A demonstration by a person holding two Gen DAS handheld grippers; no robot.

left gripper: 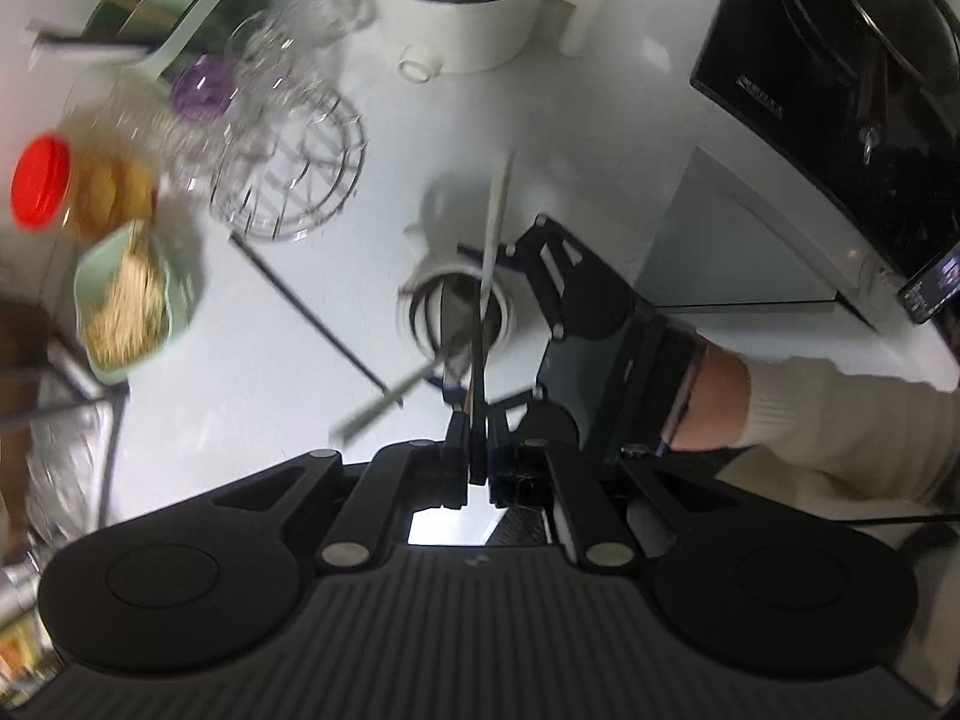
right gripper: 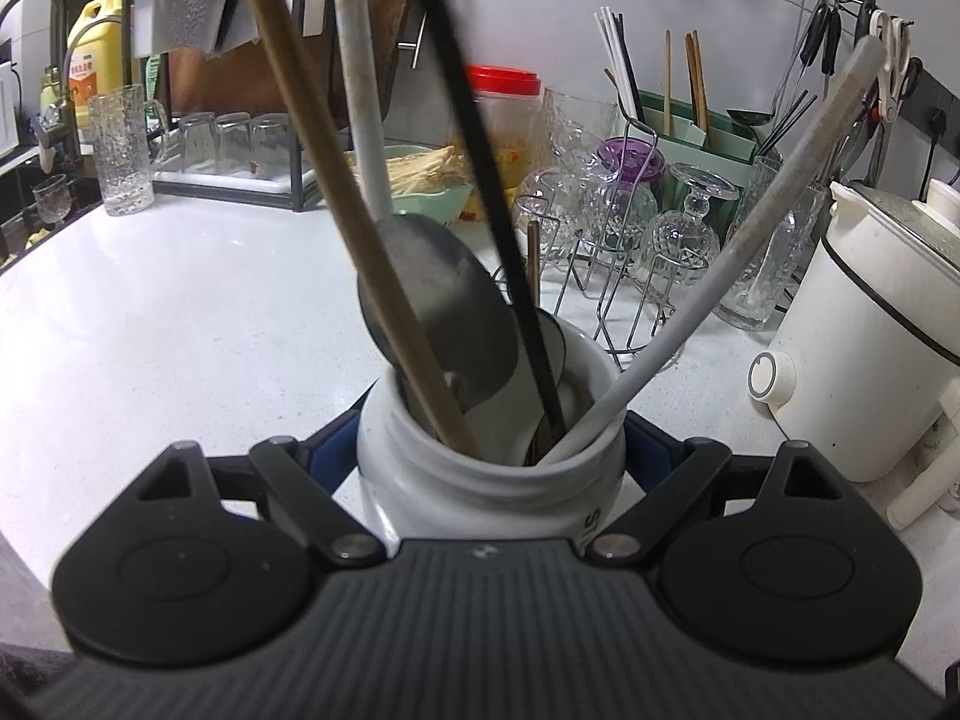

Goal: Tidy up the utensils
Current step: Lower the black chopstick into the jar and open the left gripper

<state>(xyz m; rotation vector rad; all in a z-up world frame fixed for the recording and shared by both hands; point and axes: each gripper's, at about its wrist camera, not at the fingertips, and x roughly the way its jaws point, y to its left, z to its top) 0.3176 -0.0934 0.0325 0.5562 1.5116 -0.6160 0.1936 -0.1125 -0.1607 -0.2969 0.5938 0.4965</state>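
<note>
A white jar [right gripper: 480, 480] stands on the pale counter with my right gripper [right gripper: 486, 450] shut around its body. In it stand a metal ladle [right gripper: 438, 312] with a grey handle, a brown wooden stick [right gripper: 336, 180], a thin black stick [right gripper: 480, 168] and a grey handle [right gripper: 750, 240] leaning right. From straight above, my left gripper [left gripper: 477, 420] is shut on the thin black stick [left gripper: 478, 360], whose lower end reaches into the jar [left gripper: 507, 324]. The right gripper's fingers [left gripper: 558, 276] hug the jar from the right.
One black chopstick [left gripper: 312, 300] lies loose on the counter left of the jar. Behind are a wire rack of glasses [right gripper: 630, 228], a green bowl of noodles [left gripper: 132, 300], a red-lidded jar [left gripper: 39, 189] and a white electric pot [right gripper: 870, 330]. A black cooktop [left gripper: 840, 90] sits at the right.
</note>
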